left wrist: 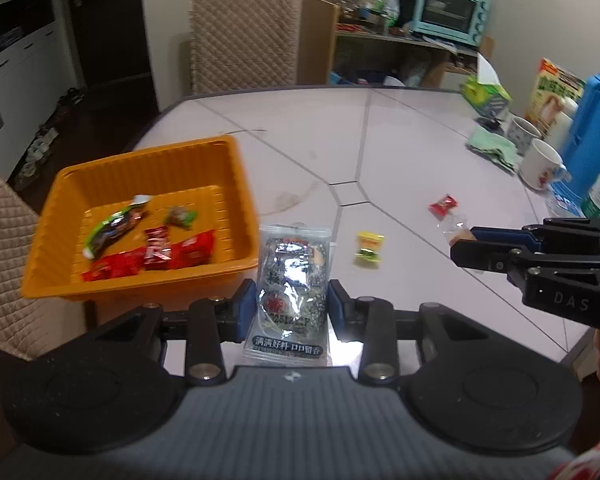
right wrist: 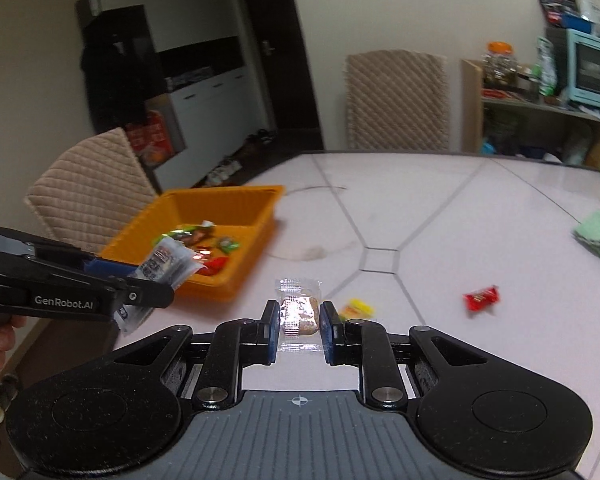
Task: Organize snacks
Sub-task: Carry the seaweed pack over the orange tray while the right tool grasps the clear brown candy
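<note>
Dining room, pale tabletop (left wrist: 400, 128) with dark seams, padded chairs around it. Orange basket (left wrist: 240, 184) sat at left of the left wrist view, already holding several wrapped snacks. Left gripper (left wrist: 288, 300) was clenched on a silver snack pouch (left wrist: 290, 280), pinched at mid-body so it hung flat between the pads, close to the basket's near wall; probably headed in next. Right gripper (right wrist: 299, 320) was clamped on a small clear packet (right wrist: 300, 312), held by its sides above the tabletop. Both hands loaded looked like a two-at-once carry. Yellow candy (left wrist: 369, 247) and red candy (left wrist: 442, 205) lay loose right of centre, well apart from the basket, not yet sorted.
</note>
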Motion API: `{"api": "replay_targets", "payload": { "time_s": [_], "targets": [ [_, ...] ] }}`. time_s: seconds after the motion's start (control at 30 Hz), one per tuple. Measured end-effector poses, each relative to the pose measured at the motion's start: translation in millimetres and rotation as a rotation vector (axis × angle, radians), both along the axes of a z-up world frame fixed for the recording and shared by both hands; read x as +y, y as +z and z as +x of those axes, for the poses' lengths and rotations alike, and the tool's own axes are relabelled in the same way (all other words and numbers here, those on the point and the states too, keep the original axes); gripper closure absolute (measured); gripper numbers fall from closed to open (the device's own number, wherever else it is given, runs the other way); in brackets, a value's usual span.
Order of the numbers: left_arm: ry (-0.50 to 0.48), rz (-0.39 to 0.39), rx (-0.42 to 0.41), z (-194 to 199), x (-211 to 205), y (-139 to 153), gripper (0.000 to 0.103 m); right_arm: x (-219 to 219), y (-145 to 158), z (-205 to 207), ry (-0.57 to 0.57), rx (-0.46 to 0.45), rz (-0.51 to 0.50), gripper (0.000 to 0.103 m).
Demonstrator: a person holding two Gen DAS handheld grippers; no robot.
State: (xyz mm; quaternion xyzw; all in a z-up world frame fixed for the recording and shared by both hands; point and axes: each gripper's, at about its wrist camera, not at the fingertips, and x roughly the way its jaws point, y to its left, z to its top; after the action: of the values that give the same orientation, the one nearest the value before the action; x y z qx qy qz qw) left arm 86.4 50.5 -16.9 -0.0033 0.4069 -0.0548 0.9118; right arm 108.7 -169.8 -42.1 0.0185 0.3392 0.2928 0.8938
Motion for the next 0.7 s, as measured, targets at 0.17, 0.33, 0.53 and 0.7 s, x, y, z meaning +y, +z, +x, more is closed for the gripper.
{"api": "replay_targets", "payload": {
  "time_s": [0.17, 0.33, 0.53, 0.7],
  "targets": [
    [0.061, -0.011, -0.007, -0.9, 33.7, 1.8, 0.068, 31.6, -0.9, 9.5, 0.048, 0.006, 0.009, 0.081],
    [0.116, -0.019, -0.006, 5.4, 70.4, 2.2, 0.068, 67.5, -4.4, 22.1, 0.094, 0.015, 0.007, 0.081],
    [0.157, -0.022, -0.007, 23.0, 110.5, 5.1, 0.068, 113.4, -9.4, 46.8, 0.133, 0.028, 0.002, 0.081],
    [0.158, -0.021, -0.013, 48.6, 131.7, 8.0, 0.068, 144.3, -15.5, 72.0, 0.129, 0.047, -0.002, 0.081]
  ]
}}
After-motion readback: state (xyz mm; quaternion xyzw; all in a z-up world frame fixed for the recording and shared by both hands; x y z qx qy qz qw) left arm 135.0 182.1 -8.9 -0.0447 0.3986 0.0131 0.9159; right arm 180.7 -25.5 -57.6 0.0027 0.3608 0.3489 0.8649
